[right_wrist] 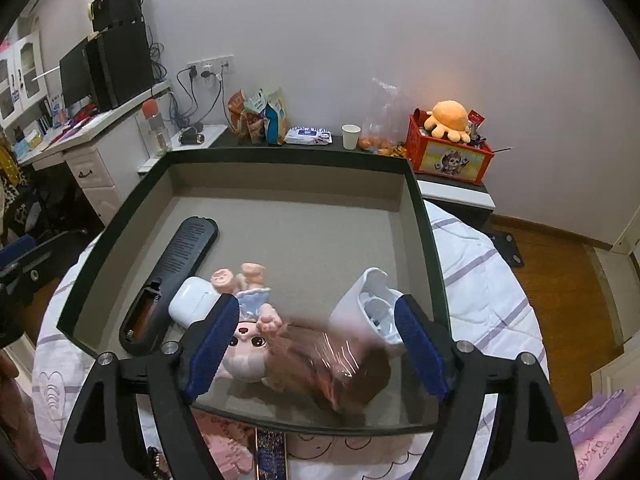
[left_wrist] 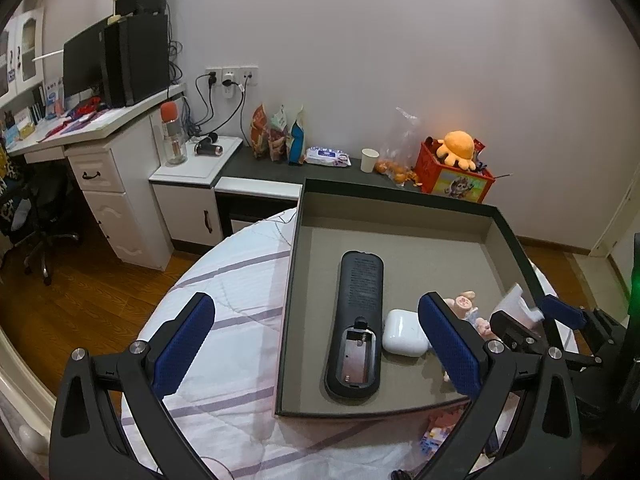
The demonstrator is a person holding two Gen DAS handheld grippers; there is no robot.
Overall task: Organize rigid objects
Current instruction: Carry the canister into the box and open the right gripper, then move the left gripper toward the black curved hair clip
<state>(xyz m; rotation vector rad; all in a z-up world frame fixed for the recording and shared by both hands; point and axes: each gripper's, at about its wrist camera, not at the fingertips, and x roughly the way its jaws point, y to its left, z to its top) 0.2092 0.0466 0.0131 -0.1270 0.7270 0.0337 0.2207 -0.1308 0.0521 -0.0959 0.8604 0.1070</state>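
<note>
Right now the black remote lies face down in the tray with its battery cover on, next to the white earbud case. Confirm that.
Not quite. The remote does lie face down in the tray beside the white earbud case, but its battery cover is off: the left wrist view shows the open compartment with its spring bare.

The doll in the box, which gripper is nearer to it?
Right. The right gripper is over the doll, jaws open around it; the left gripper straddles the box's left wall, beside the doll.
</note>
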